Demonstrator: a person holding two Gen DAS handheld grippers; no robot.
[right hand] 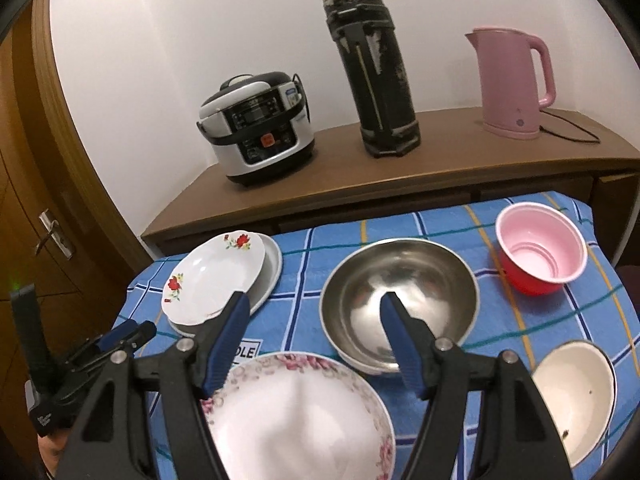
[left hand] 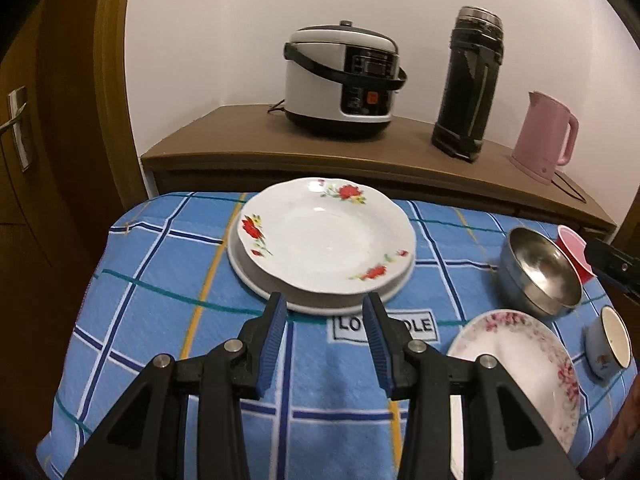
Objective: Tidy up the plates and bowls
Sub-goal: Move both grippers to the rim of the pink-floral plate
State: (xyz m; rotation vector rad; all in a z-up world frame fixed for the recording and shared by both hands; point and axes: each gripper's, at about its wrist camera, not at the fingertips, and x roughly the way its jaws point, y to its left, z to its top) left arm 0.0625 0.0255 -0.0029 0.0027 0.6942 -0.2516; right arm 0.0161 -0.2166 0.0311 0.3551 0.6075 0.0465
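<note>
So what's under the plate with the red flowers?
The red-flower plate rests on a plain pale plate, slightly wider, whose rim shows around the near and left edges. The lower plate's middle is covered, so anything on it cannot be seen. Beneath lies the blue checked cloth.

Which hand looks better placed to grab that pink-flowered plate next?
Probably the right. The right gripper hangs open directly above the pink-flowered plate. The left gripper, also open and empty, points at the red-flowered plate, stacked on a plain white plate.
</note>
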